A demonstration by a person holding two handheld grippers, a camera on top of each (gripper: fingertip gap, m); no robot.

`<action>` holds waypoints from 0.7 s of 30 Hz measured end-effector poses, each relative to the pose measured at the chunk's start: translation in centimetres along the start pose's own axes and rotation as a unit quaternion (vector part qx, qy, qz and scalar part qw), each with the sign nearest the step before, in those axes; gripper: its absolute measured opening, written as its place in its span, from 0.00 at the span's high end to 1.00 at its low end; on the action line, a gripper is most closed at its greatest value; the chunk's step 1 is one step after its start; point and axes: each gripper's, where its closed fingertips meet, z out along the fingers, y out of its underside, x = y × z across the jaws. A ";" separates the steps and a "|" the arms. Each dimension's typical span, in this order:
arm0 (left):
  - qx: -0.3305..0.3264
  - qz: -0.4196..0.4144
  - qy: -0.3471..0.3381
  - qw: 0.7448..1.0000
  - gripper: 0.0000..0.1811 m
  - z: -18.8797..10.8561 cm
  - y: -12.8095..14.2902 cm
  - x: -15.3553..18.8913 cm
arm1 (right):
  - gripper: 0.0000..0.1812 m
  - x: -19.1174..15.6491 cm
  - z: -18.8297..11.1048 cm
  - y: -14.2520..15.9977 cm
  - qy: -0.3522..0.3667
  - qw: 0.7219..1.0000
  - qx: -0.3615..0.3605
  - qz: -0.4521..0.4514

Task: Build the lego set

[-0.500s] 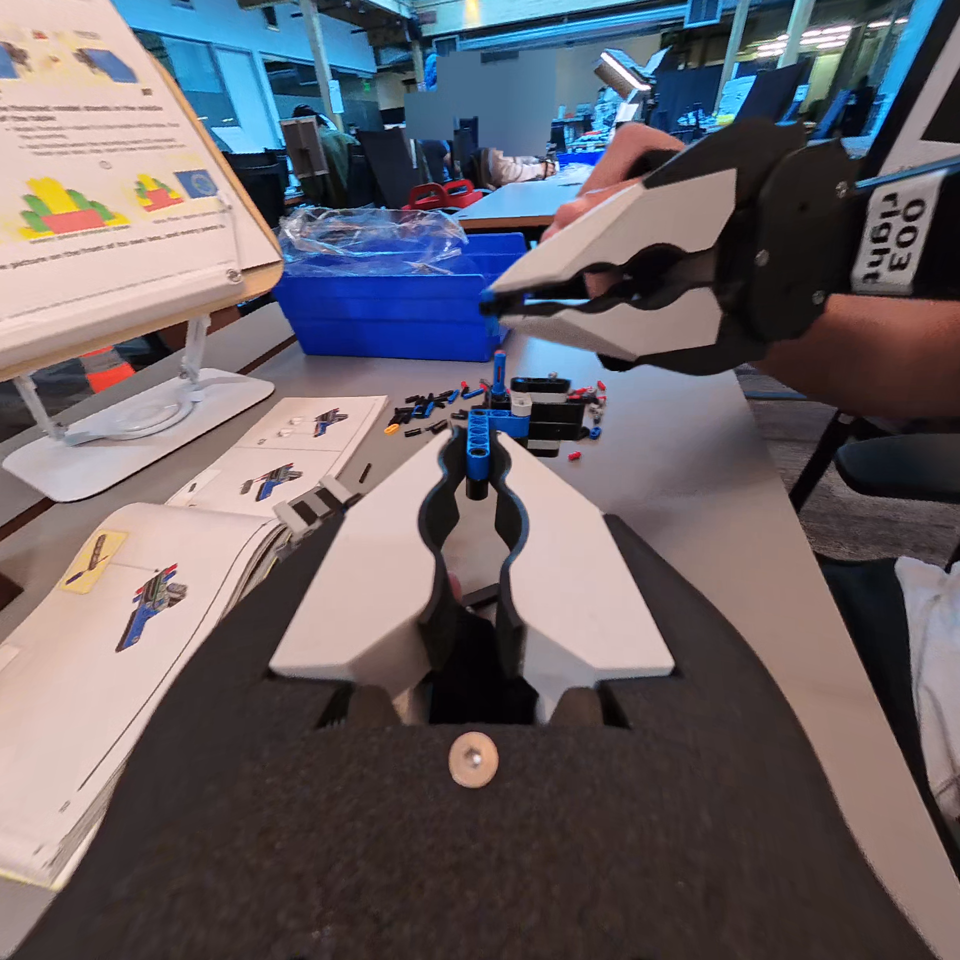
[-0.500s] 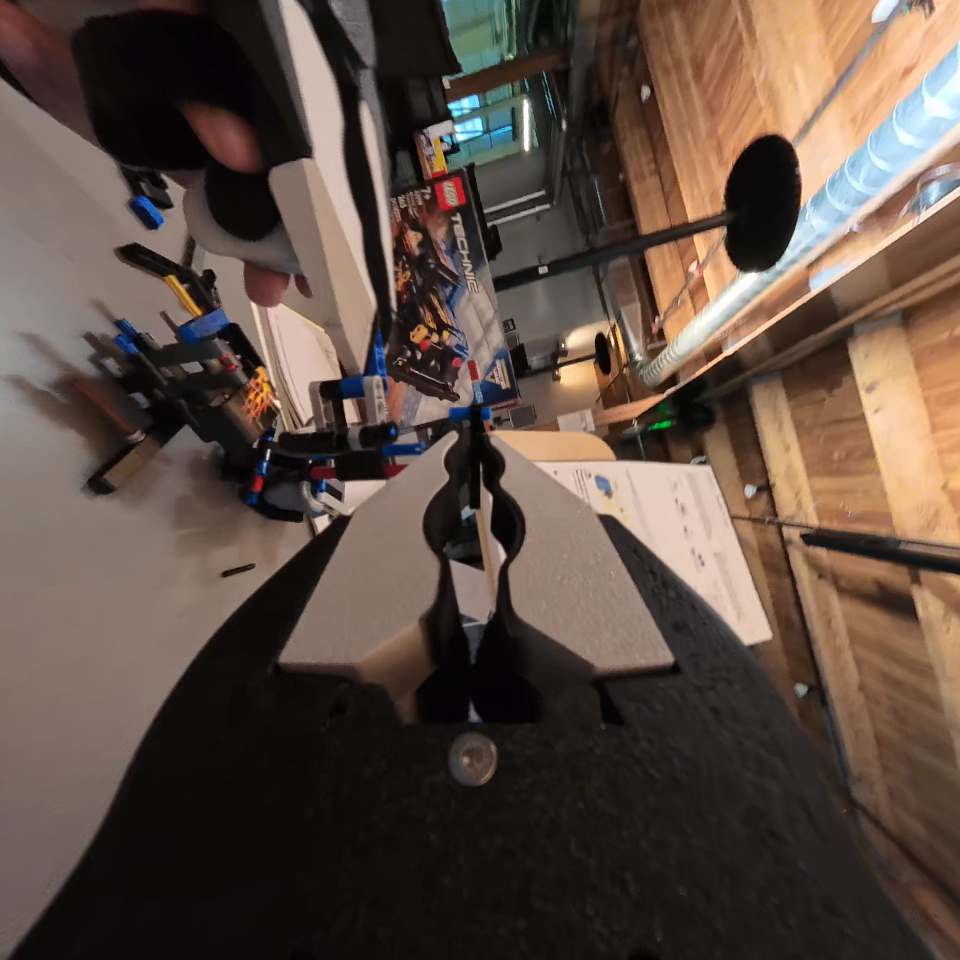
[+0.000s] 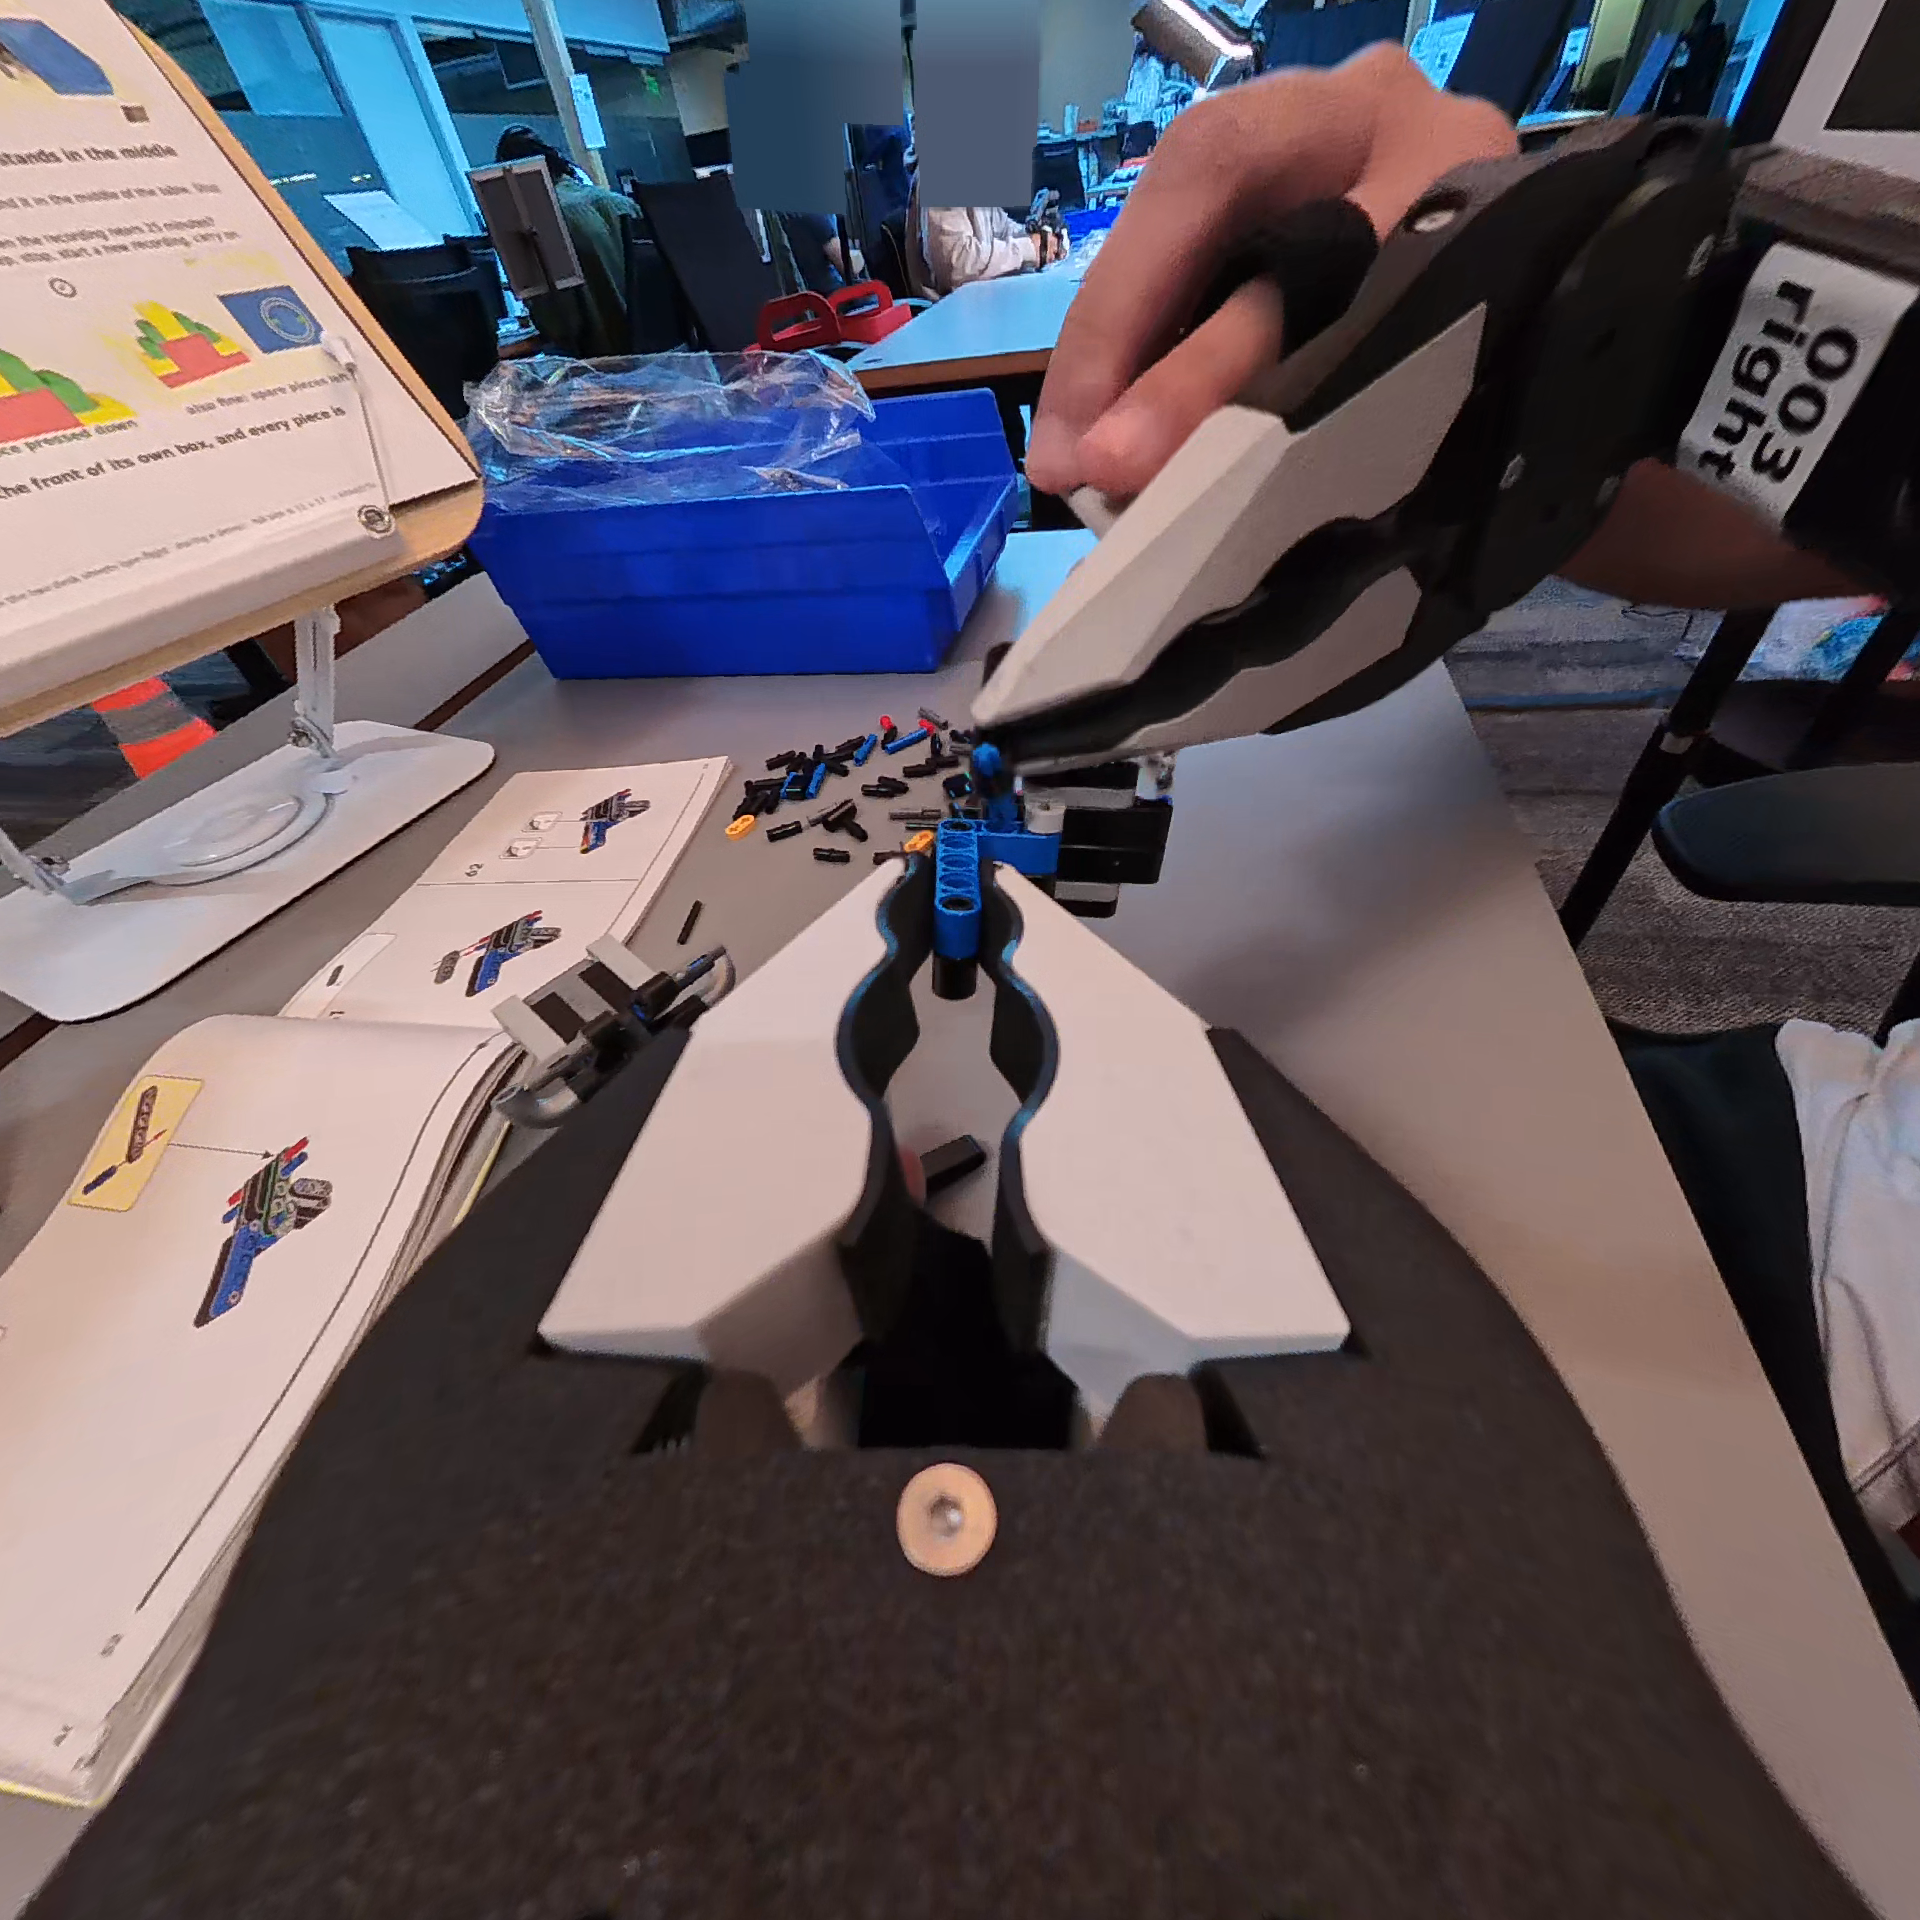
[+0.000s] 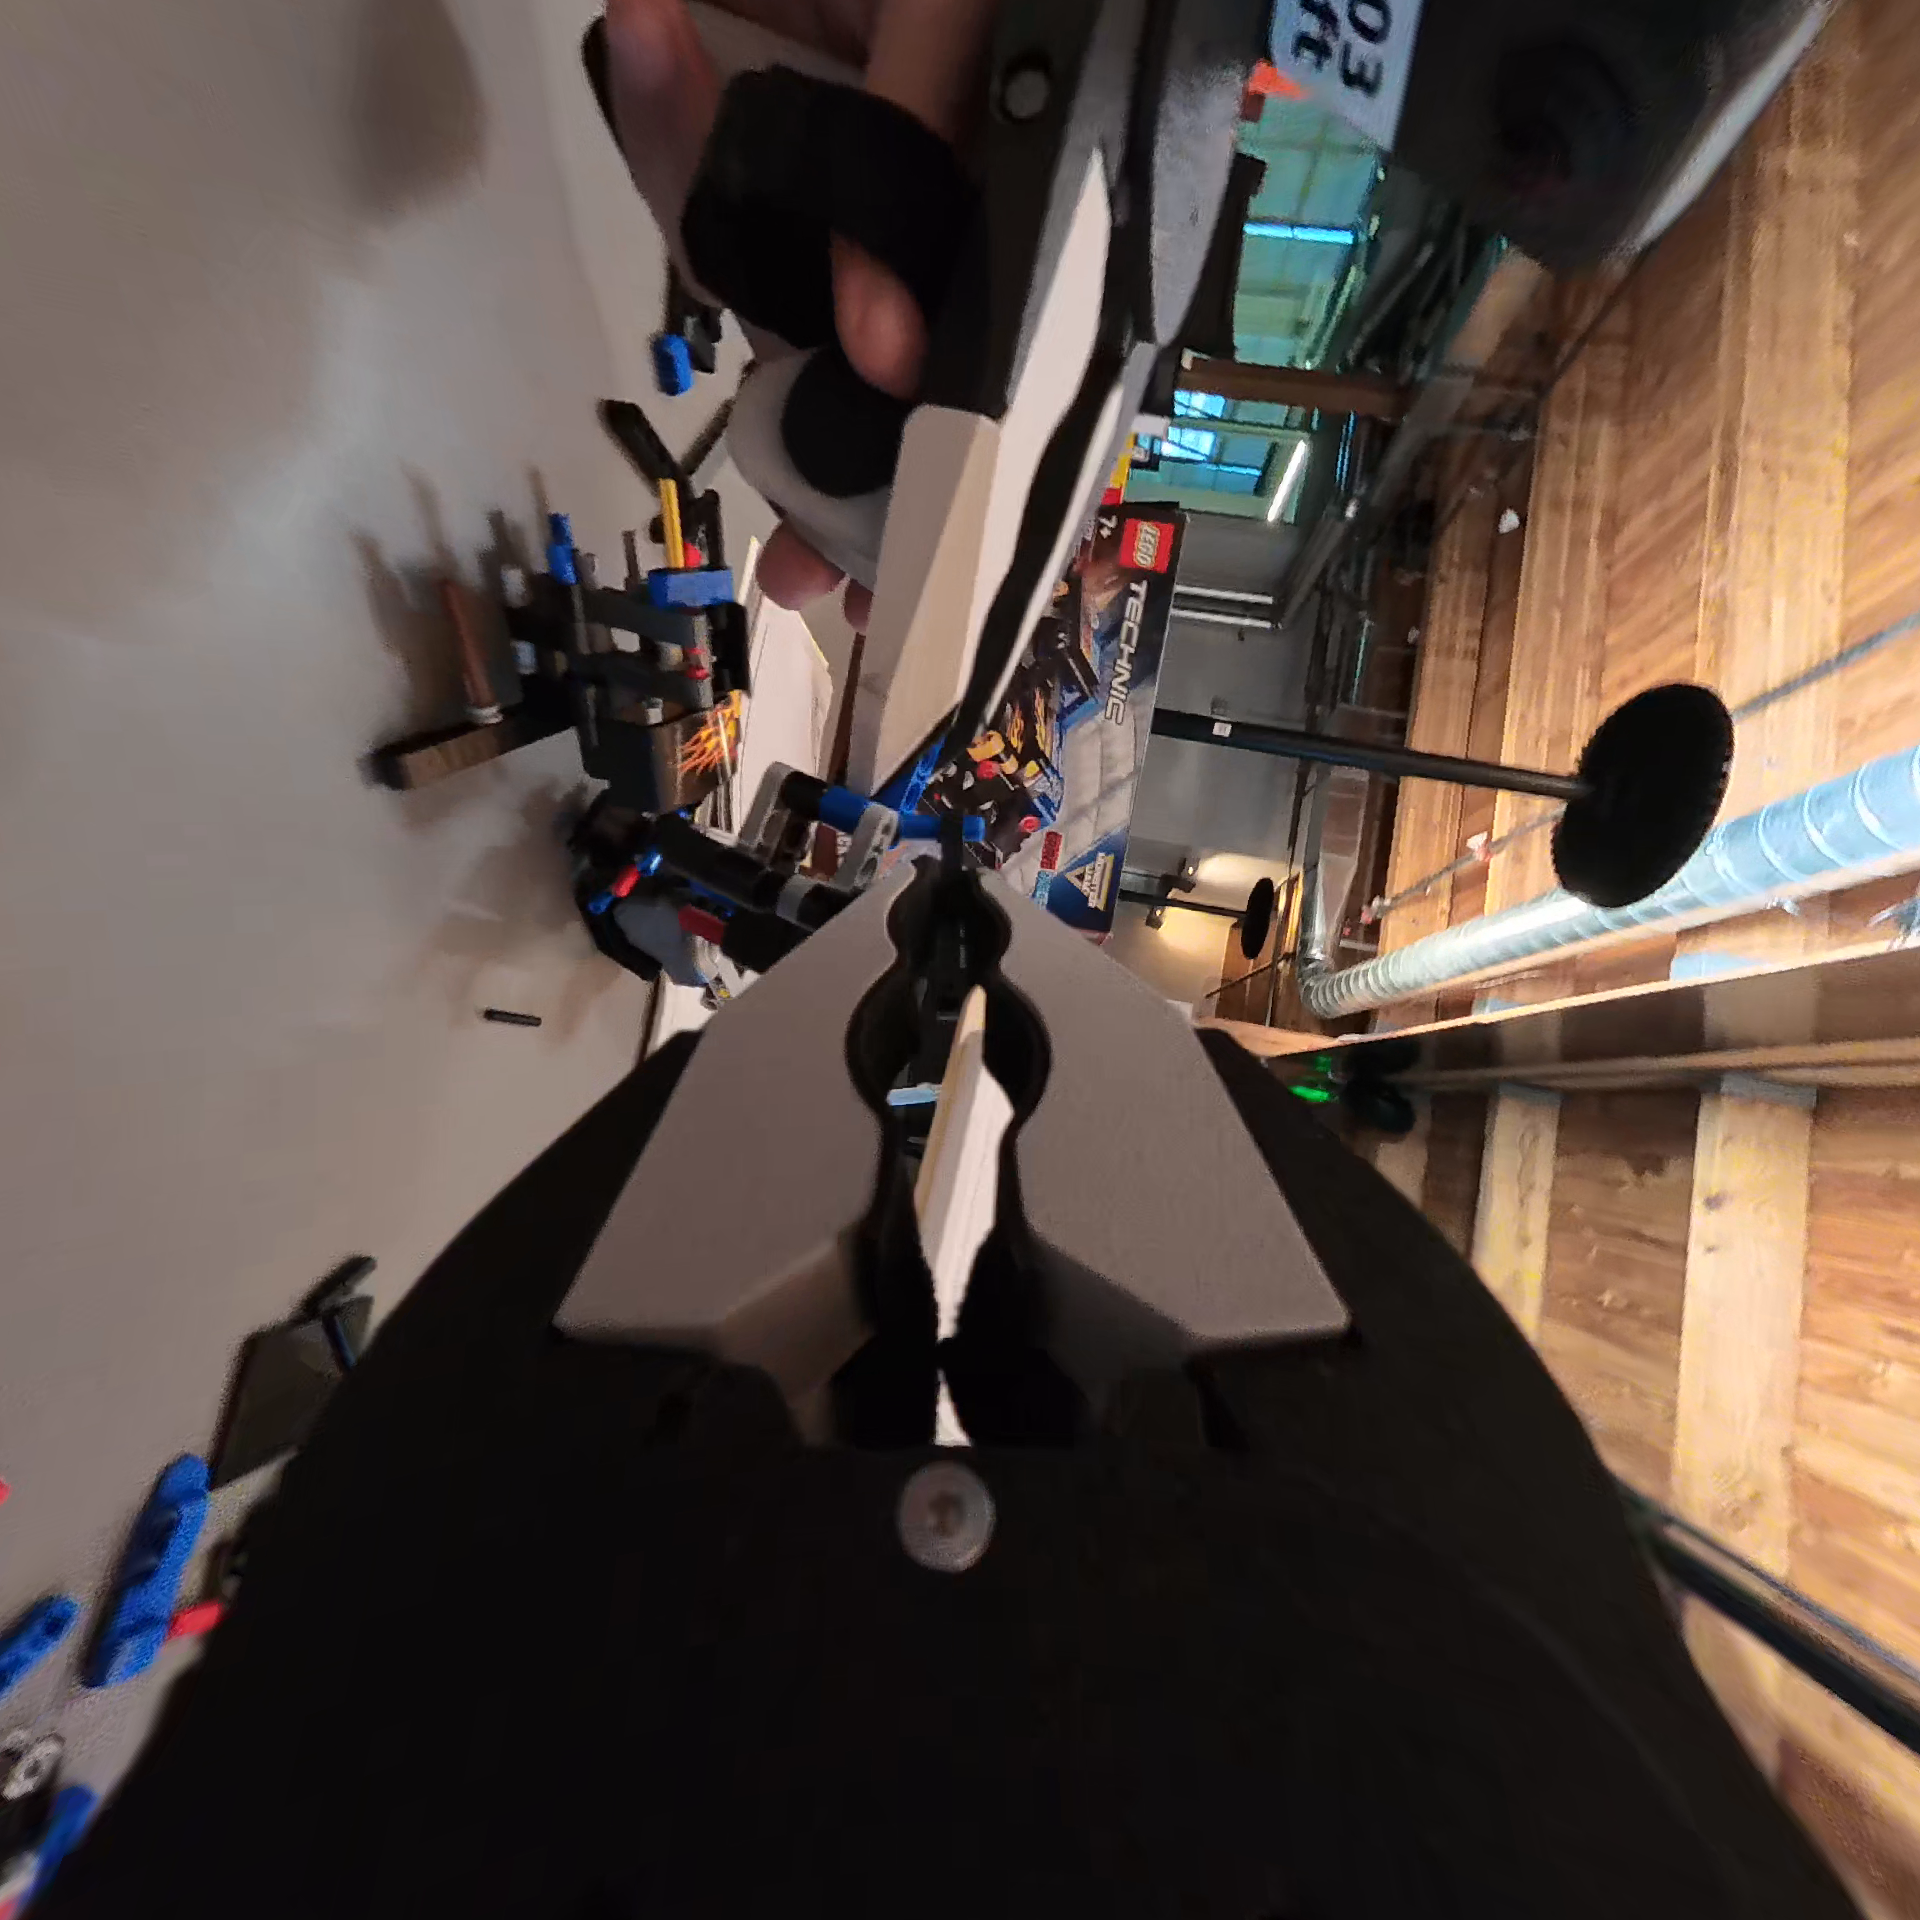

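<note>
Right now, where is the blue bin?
In the left wrist view the blue bin sits on the table at upper centre, behind the scattered small pieces, right of the document stand.

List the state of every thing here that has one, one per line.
Left gripper: shut on the blue beam.
Right gripper: shut on a blue pin, tips down at the model.
Model: part-built, held up by its beam.
Booklet: open, flat on the table.
Blue bin: open, plastic bag inside.
Loose pins: scattered.
Second assembly: lying on the booklet.
</note>
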 end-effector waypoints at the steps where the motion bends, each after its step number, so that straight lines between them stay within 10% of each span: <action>1: 0.000 0.001 0.000 1.000 0.97 0.0 0.0 0.0 | 0.99 0.0 0.0 0.0 -0.004 1.000 -0.001 -0.014; 16: -0.014 0.034 -0.022 0.999 0.97 0.2 0.3 -0.2 | 0.99 -0.4 0.1 0.7 -0.023 0.995 -0.029 -0.089; 21: -0.032 0.037 -0.061 0.997 0.97 -0.1 0.7 -1.7 | 0.99 -1.1 -1.0 -0.9 -0.061 0.993 0.010 0.101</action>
